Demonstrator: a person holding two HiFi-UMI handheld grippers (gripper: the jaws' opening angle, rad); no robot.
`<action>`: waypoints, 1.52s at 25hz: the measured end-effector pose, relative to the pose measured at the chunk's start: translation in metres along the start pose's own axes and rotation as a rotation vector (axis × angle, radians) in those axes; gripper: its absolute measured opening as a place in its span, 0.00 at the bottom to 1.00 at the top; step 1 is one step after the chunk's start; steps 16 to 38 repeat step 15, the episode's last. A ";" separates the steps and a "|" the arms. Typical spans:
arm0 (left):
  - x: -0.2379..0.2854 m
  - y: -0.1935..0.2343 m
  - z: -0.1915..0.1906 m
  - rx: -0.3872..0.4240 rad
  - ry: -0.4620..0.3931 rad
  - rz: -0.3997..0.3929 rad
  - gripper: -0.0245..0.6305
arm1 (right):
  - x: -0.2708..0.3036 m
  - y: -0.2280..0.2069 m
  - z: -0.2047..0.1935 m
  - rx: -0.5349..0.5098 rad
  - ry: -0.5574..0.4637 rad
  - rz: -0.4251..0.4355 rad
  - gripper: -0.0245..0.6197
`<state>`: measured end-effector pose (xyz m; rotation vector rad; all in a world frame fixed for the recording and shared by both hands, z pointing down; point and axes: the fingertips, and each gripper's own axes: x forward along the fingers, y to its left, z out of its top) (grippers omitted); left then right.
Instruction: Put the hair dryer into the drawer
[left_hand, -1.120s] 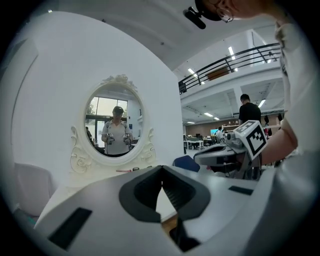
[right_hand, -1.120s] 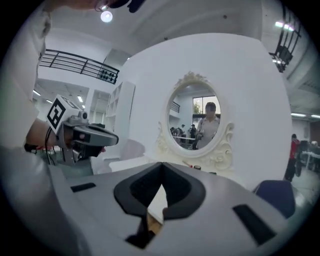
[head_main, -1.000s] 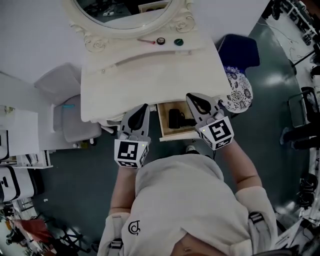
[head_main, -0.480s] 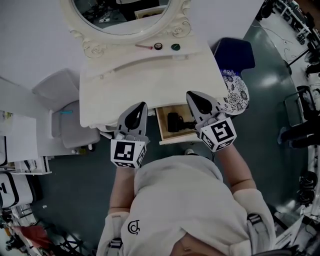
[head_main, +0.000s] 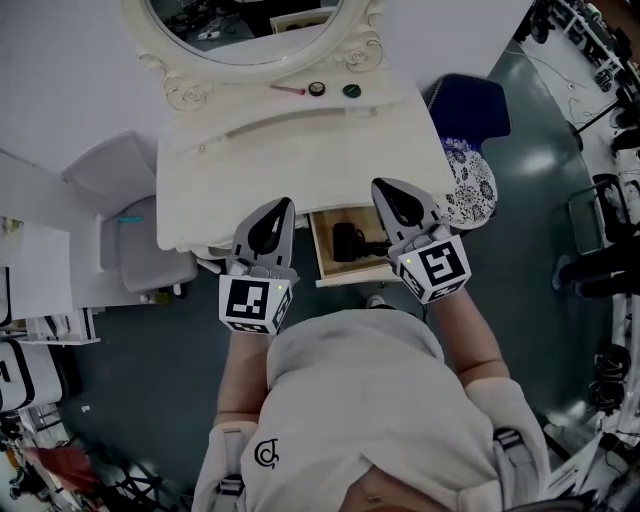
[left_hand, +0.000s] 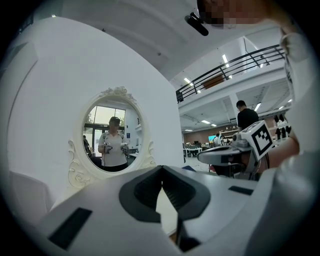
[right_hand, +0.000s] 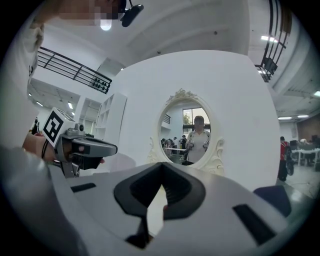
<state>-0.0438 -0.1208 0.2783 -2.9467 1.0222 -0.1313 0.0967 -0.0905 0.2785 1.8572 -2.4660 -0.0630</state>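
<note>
The dryer (head_main: 349, 242), black, lies inside the open drawer (head_main: 326, 270), so the main step looks done; what seems left is pushing the drawer shut, as it juts out from under the table (head_main: 290, 160) edge. From the dryer, the left gripper (head_main: 281, 211) hangs at 9 o'clock and the right gripper (head_main: 386, 194) at 2 o'clock, one on each side of the drawer and both above the table's front edge, neither touching the dryer. Each gripper's own view shows its jaws pressed together with nothing between them, pointing level at the oval mirror (head_main: 250, 30). The mirror stands at 12 o'clock at the back of the table, with three small items at its foot. Farther out, a blue chair (head_main: 470, 105) sits at 2 o'clock and a grey chair (head_main: 110, 180) at 9 o'clock. To close the drawer, a gripper would likely need to drop to its front and press it in.
</note>
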 end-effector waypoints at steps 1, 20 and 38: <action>0.000 -0.001 0.000 0.001 0.001 0.000 0.06 | -0.001 0.000 0.000 0.003 0.001 -0.002 0.05; -0.004 -0.003 -0.003 0.003 0.012 0.008 0.06 | -0.008 0.005 0.000 0.022 -0.013 0.004 0.05; -0.004 -0.003 -0.003 0.003 0.012 0.008 0.06 | -0.008 0.005 0.000 0.022 -0.013 0.004 0.05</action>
